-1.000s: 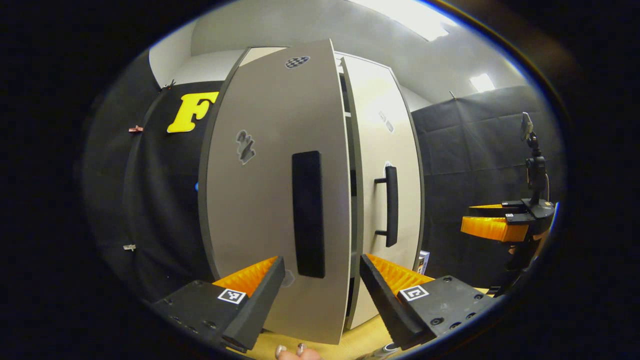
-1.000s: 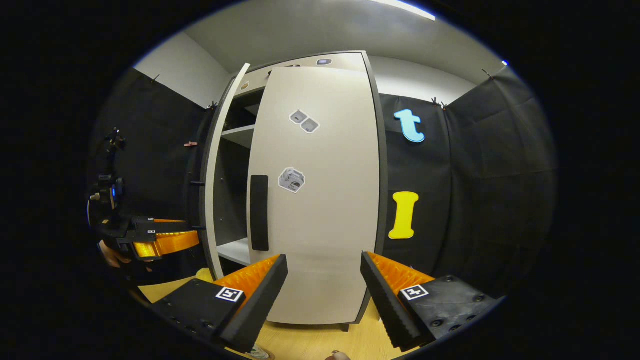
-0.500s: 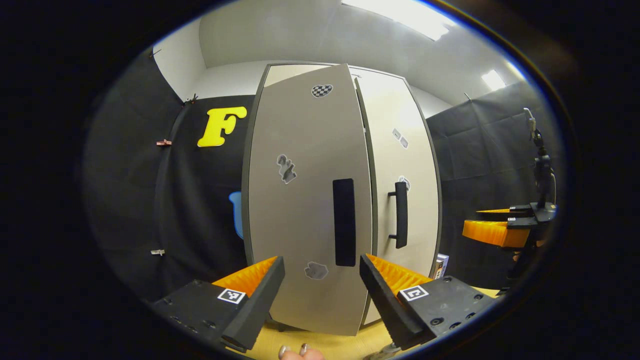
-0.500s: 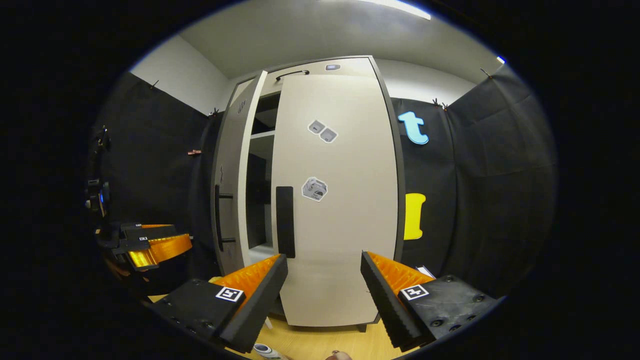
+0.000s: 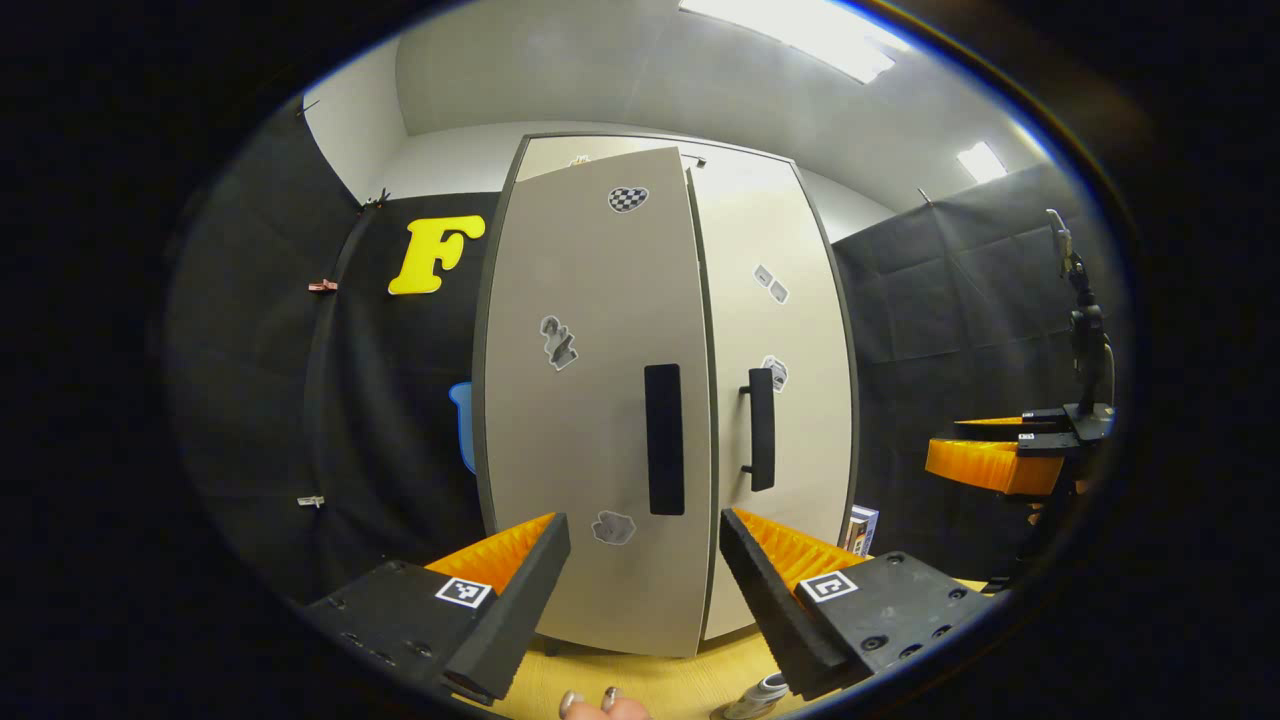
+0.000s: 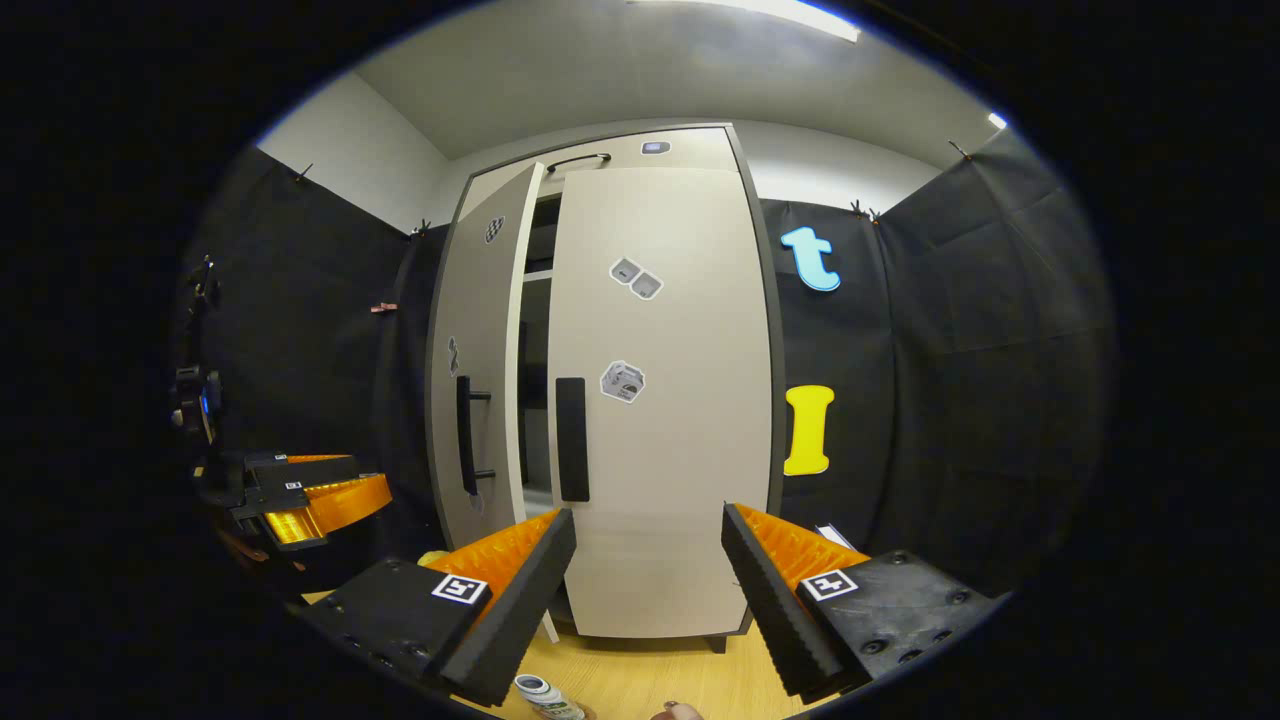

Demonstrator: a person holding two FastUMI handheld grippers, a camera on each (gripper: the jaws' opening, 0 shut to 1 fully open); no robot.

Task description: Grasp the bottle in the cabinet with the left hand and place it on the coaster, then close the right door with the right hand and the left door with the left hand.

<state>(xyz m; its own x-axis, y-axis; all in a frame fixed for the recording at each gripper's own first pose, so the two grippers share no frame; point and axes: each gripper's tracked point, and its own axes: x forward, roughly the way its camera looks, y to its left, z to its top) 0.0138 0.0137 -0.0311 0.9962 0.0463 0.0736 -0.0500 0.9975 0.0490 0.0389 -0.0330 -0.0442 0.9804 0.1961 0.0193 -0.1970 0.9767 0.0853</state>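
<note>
In the left gripper view, the left gripper (image 5: 645, 570) hangs with its fingers spread wide and nothing between them, facing the tall pale cabinet (image 5: 600, 150) that stands at the back edge of the wooden worktop (image 5: 640, 680). The left door (image 5: 590, 400), stuck with a checkered sticker near its top and two grey ones lower down, stands almost shut, its free edge just proud of the right door (image 5: 790, 330), which lies flush in the frame. Each door carries a black upright handle, the two close together either side of the seam. A small box (image 5: 860, 528) stands on the worktop at the cabinet's right foot. Farther right the right gripper (image 5: 985, 460) is held clear of the cabinet, its own state not readable from there. At the bottom edge a fingertip of the person's hand (image 5: 595, 706) shows, with the top of the bottle (image 5: 765, 692) just right of it on the worktop's near edge. In the right gripper view, the left gripper sits low at the left, apart from the cabinet; a narrow dark gap separates the left door from the closed right door. The right gripper (image 6: 648, 575) gapes wide, empty, and the bottle (image 6: 545, 695) shows below it on the worktop; whether a coaster lies under it cannot be told.
</note>
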